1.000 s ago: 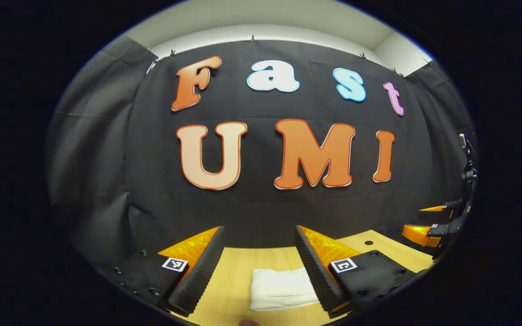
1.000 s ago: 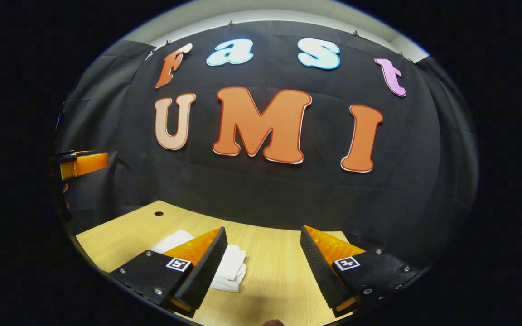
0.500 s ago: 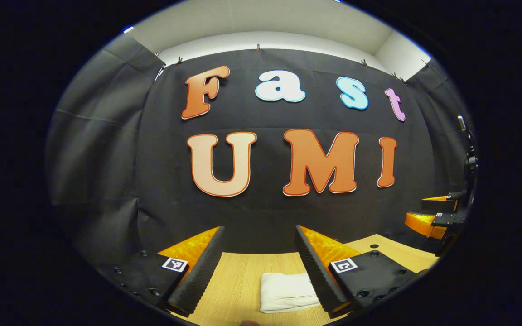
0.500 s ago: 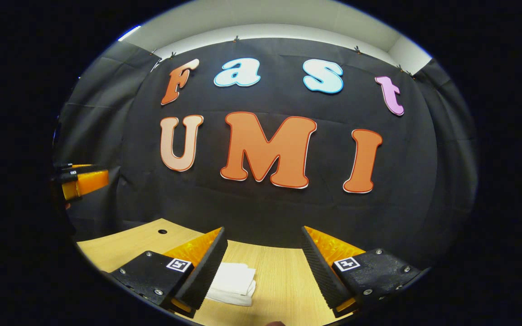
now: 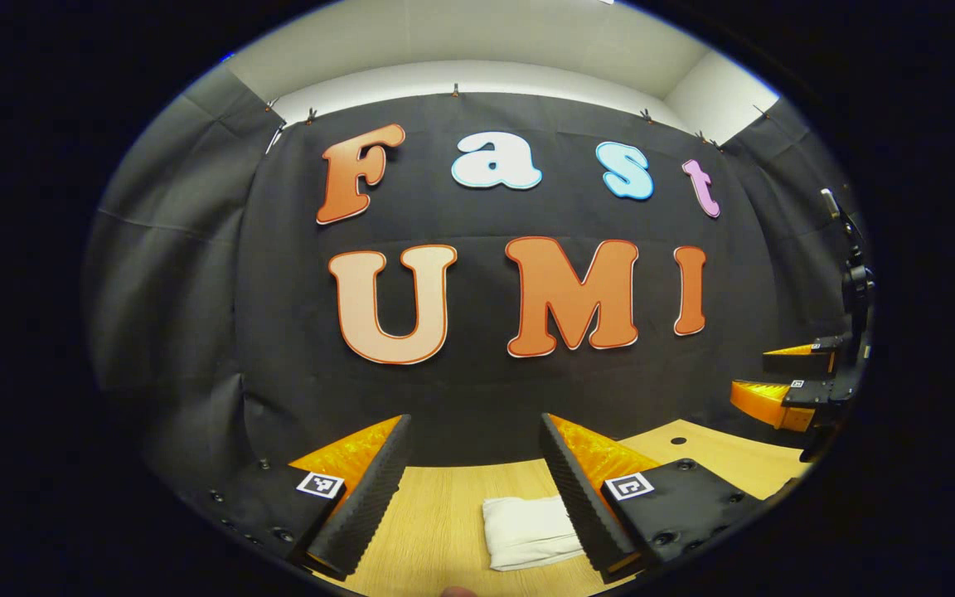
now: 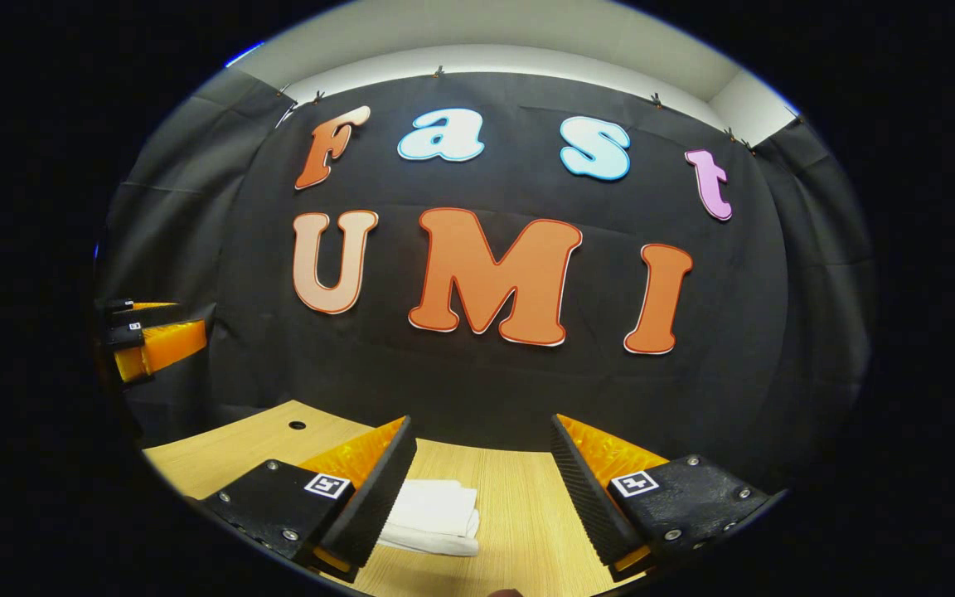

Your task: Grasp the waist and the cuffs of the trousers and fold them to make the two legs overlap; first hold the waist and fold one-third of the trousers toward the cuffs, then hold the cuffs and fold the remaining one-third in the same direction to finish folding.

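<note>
The white trousers lie folded into a small flat stack on the wooden table. In the left gripper view they sit between the fingers, close to the right one. My left gripper is open, held above the table, nothing between its fingers. In the right gripper view the folded trousers rest beside the left finger, partly hidden behind it. My right gripper is open and holds nothing. Each view catches the other gripper at its edge: the right gripper and the left gripper, both raised above the table.
The black cloth wall stands close behind the table's far edge. A small dark hole marks the tabletop at its back left; the same hole appears in the left gripper view. Bare wood lies to the right of the stack in the right gripper view.
Both grippers have pulled up and back from the folded trousers, so the stack looks smaller and lower. The stack has not moved on the table, and both stay open.
</note>
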Available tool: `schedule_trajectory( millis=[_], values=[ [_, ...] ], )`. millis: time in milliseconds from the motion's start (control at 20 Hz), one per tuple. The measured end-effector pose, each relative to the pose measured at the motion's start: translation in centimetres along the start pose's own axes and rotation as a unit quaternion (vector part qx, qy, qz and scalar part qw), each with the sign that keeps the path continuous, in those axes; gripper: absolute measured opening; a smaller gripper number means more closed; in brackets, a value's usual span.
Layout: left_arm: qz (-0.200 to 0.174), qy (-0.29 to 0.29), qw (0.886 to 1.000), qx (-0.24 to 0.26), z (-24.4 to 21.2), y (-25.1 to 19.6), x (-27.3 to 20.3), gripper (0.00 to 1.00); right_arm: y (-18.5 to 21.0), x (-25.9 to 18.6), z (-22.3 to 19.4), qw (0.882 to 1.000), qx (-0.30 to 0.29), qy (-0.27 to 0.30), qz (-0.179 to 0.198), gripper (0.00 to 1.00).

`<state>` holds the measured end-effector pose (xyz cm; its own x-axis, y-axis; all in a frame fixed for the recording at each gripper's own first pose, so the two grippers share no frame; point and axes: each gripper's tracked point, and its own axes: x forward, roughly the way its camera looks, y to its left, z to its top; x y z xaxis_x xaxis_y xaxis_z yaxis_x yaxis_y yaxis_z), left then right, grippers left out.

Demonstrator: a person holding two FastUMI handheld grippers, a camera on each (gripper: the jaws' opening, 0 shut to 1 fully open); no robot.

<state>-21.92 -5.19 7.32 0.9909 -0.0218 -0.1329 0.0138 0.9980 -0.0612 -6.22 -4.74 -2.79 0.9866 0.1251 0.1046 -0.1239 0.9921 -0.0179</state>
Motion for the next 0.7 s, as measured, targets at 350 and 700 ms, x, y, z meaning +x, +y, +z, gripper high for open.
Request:
schedule_trajectory(
  millis=[350, 700],
  values=[
    [-0.038, -0.018, 0.999, 0.005, 0.1, 0.1, 0.2, 0.96, 0.1, -2.5, 1.5, 0.999, -0.032, -0.003, -0.033, 0.99],
    [-0.055, -0.016, 0.998, -0.005, 0.1, -1.2, 1.5, 0.96, -2.0, -4.3, 2.3, 0.998, -0.027, -0.011, -0.057, 0.98]
  ],
)
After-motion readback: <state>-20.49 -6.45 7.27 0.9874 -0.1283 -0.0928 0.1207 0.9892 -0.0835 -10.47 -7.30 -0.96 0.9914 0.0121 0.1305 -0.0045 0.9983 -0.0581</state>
